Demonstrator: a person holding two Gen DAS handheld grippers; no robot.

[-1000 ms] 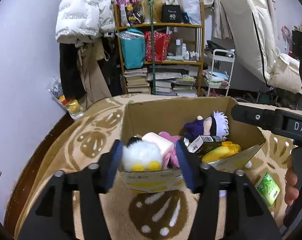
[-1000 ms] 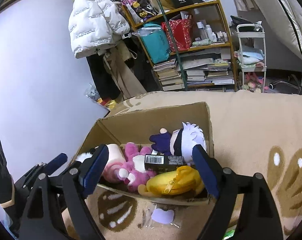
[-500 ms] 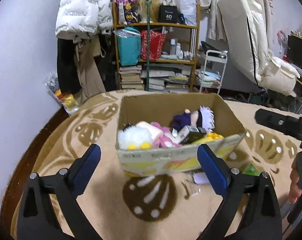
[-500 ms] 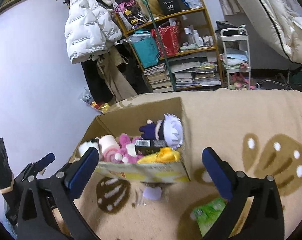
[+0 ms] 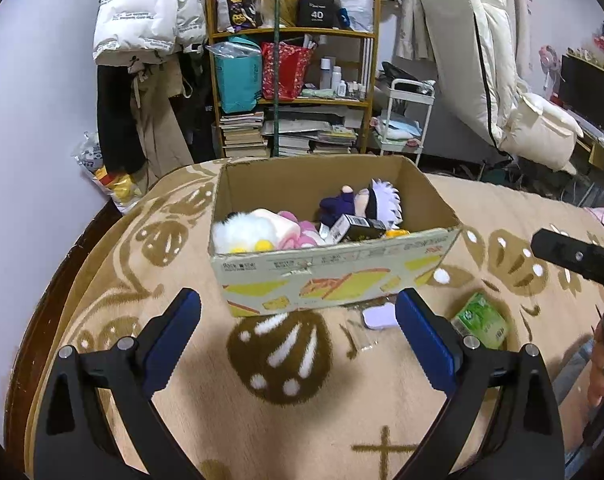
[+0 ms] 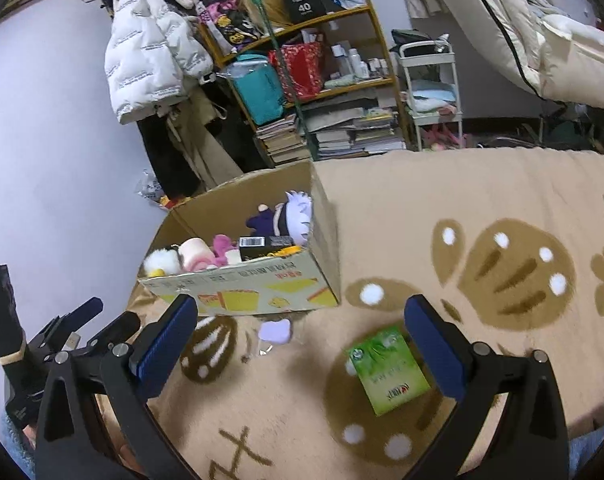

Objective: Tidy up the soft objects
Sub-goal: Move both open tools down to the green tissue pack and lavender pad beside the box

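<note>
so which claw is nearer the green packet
Right. The right claw hangs just over the green packet; the left claw sits off to its left, before the box.

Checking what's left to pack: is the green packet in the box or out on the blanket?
Out. The green packet lies flat on the blanket, apart from the cardboard box, near the right tool.

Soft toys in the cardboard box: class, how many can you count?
4, perhaps more hidden: white fluffy toy at the left, pink-and-cream plush beside it, pink plush mid-box, white-haired doll toward the back right.
</note>
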